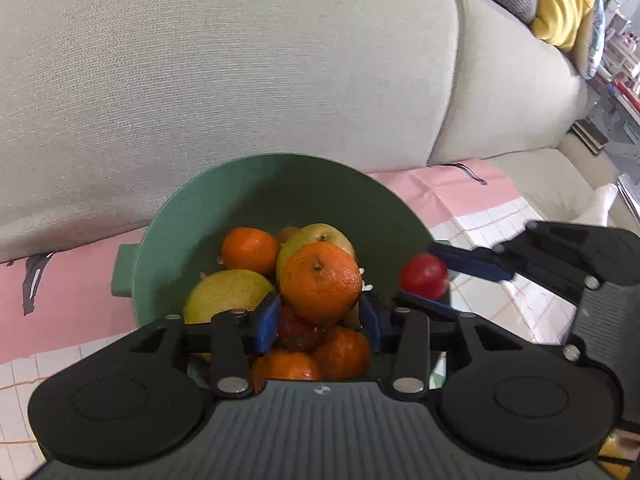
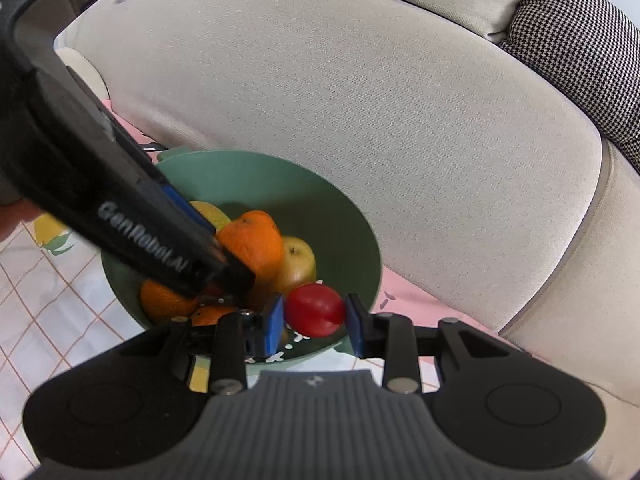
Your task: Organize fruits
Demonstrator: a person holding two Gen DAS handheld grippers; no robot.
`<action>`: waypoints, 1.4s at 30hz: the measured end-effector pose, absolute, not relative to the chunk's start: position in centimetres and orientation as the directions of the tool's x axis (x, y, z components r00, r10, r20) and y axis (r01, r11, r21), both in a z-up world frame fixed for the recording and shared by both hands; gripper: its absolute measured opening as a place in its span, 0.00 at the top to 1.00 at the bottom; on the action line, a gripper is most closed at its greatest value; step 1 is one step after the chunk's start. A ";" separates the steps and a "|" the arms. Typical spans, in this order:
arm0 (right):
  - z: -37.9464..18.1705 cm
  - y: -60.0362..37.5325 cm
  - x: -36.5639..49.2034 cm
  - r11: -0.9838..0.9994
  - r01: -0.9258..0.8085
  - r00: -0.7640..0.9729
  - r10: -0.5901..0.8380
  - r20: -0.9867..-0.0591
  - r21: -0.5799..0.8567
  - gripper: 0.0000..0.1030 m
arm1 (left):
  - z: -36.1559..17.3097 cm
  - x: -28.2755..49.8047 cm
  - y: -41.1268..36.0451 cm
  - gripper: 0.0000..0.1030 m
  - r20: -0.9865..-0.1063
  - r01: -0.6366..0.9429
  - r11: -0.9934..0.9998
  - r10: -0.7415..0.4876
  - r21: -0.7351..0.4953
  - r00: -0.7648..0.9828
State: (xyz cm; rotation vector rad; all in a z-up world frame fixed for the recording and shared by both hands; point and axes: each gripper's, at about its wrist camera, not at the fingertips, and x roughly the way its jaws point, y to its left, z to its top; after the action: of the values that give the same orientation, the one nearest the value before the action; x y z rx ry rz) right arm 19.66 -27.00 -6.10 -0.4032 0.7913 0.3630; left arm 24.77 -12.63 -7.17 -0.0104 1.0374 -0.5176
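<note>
Left wrist view puts my left gripper (image 1: pixel 320 314) over the green bowl (image 1: pixel 256 184), its jaws clamped on the top mandarin (image 1: pixel 320 280) of the pile. I hold it by its sides, probably because it sits highest and can be gripped without disturbing the pears and other mandarins below it inside the bowl. The bowl stands on a pink and checked cloth (image 1: pixel 64 280) in front of the sofa cushion (image 1: pixel 200 80). At the bowl's right rim, my right gripper (image 2: pixel 315 316) has its jaws closed on a small red fruit (image 2: pixel 314 309), perhaps a tomato or plum. It hangs above that rim, not in the pile, so I judge I am either sorting it out or bringing it in; I cannot tell which.
</note>
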 end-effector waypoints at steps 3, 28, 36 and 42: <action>-6.0 -27.0 19.8 0.869 -0.456 0.639 0.170 -0.751 -0.192 0.71 | -7.4 25.1 -12.6 0.51 -0.813 0.383 0.892 -0.401 -0.241 0.422; -6.3 -24.7 21.8 0.851 -0.505 0.506 0.160 -0.848 -0.141 0.71 | -3.6 20.1 -6.7 0.48 -0.787 0.256 0.955 -0.274 -0.153 0.553; -7.6 -24.1 23.7 0.852 -0.505 0.425 0.108 -0.899 -0.137 0.70 | -4.0 18.2 -5.6 0.48 -0.799 0.253 0.963 -0.226 -0.097 0.556; -8.0 -24.5 24.5 0.878 -0.467 0.395 0.102 -0.913 -0.104 0.70 | -4.4 17.5 -5.2 0.48 -0.805 0.247 0.964 -0.221 -0.096 0.550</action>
State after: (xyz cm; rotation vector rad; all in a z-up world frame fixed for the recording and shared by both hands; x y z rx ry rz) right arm 24.46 -24.49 -7.95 -0.3730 1.1123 0.3719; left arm 17.49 -5.23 -4.43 0.0294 0.9486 -0.2766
